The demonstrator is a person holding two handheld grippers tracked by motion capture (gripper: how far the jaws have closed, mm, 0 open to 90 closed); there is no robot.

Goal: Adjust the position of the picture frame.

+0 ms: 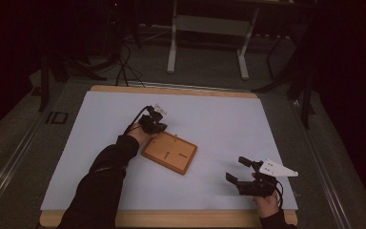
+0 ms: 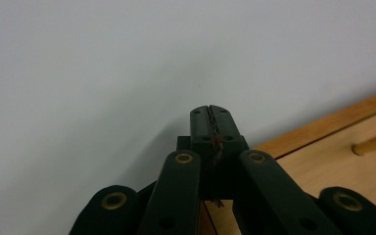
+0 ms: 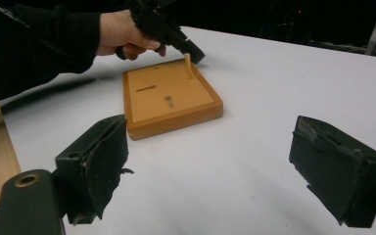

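Covering the wooden table (image 1: 171, 89), white sheet (image 1: 228, 119), dark room.

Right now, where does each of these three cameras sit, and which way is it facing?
High view: above the person's side, looking forward and down on the white table top; both forearms enter from below.
Left gripper view: rides the left gripper, jaws shut, facing the table top beside the flat wooden peg board.
Right gripper view: rides the right gripper, jaws open, facing the board and the other hand.
All three share the board.
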